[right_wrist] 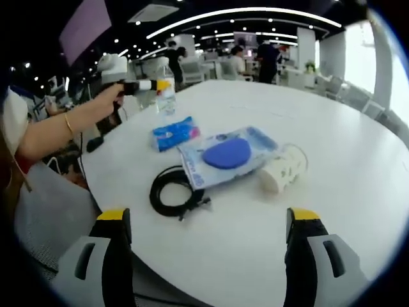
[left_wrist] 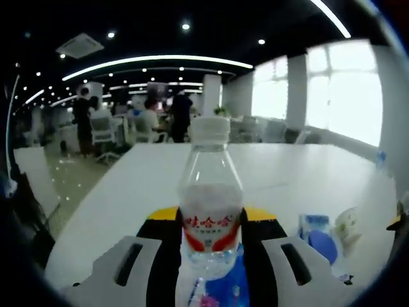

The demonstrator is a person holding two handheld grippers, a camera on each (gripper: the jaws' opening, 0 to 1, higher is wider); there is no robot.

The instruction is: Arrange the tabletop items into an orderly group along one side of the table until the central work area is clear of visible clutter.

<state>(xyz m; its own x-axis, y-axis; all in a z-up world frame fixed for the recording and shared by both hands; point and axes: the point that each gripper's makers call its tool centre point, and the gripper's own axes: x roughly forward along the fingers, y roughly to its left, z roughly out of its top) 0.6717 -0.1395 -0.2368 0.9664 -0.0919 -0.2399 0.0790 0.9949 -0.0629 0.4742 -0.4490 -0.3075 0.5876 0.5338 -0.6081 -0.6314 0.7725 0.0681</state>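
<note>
A clear water bottle [left_wrist: 209,192] with a white cap and a red label stands upright between the black, yellow-tipped jaws of my left gripper [left_wrist: 211,216], which is shut on it. In the right gripper view the same bottle [right_wrist: 166,96] is near the table's far left edge, held by the left gripper [right_wrist: 152,84] in a person's hand. I cannot tell whether the bottle rests on the table. My right gripper [right_wrist: 208,216] is open above the near table edge, its jaws wide apart with nothing between them.
On the white table [right_wrist: 332,128] lie a blue packet [right_wrist: 174,133], a clear bag with a blue disc [right_wrist: 227,153], a pale wrapped cup [right_wrist: 281,169] and a coiled black cable [right_wrist: 176,192]. People and office chairs are far behind.
</note>
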